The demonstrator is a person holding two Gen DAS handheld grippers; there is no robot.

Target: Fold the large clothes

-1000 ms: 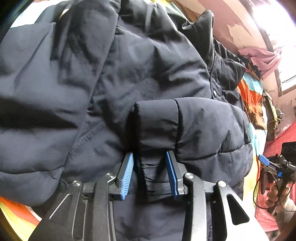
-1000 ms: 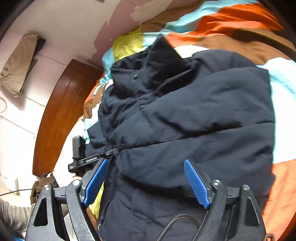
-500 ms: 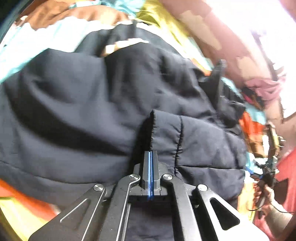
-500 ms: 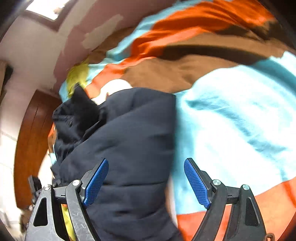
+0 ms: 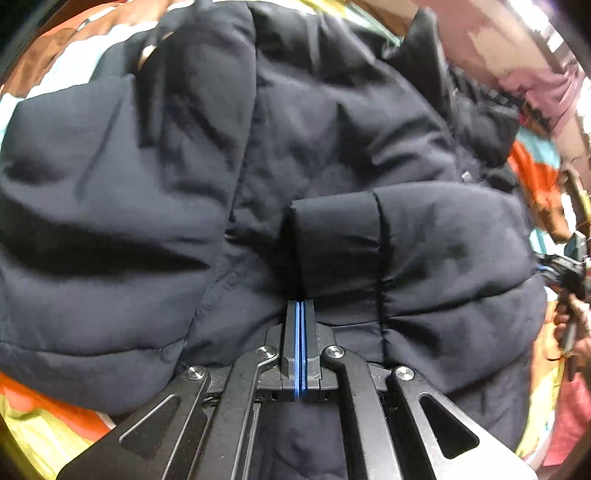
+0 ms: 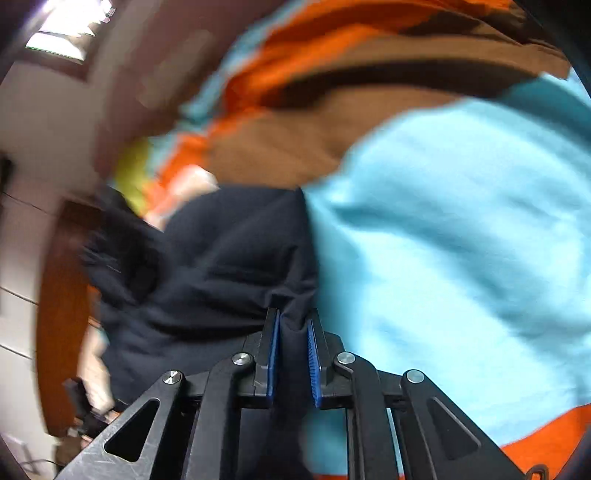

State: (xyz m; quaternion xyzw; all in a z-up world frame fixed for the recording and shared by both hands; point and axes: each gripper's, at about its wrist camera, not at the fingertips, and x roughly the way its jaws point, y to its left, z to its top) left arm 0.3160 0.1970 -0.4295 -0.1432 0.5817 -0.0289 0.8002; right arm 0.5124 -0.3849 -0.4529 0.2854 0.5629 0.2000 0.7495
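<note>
– the jacket (image 5: pixel 147 206)? matt, dark, puffy quilted cloth.
– and the bedspread (image 6: pixel 461 240)?
– soft, matt cloth. the headboard (image 6: pixel 59 317) looks like glossy wood; the pads (image 6: pixel 313 363) are ribbed blue.

Bedspread (image 6: pixel 461 240) is my landmark: large light-blue patch, brown band above it, orange stripes further up and at lower right corner. I see yellow patch at its far left end. Wooden headboard (image 6: pixel 61 332), reddish brown, stands left of bedspread. Pale wall (image 6: pixel 44 122) above headboard; bright window (image 6: pixel 70 33) higher, top left, blurred. In left wrist view, pink cloth (image 5: pixel 543 92) lies beyond bedspread's far right edge, detail too blurred to read.
</note>
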